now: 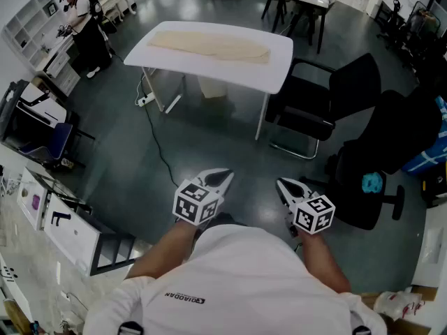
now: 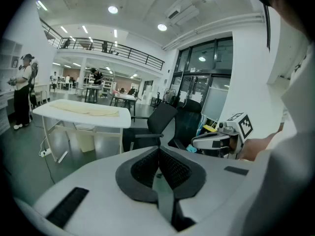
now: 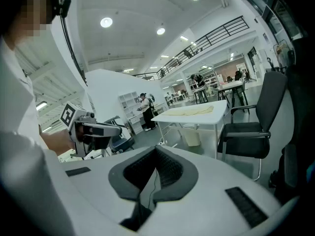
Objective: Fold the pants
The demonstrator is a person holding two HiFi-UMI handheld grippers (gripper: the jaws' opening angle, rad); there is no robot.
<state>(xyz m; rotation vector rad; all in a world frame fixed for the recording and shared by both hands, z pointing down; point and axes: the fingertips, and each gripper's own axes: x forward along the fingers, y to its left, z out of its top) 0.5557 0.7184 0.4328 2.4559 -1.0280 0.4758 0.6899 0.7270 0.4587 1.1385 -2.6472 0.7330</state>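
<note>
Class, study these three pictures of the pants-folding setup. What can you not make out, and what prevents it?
Pants on the white table: every view, too far and small to show waist, legs or any folds.
Teal thing on the black chair: head view, too small to name.
Person by the shelves: head view, what they hold is too small.

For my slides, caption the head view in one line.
Beige pants lie flat on the white table; left gripper and right gripper held shut and empty, well short of it.
</note>
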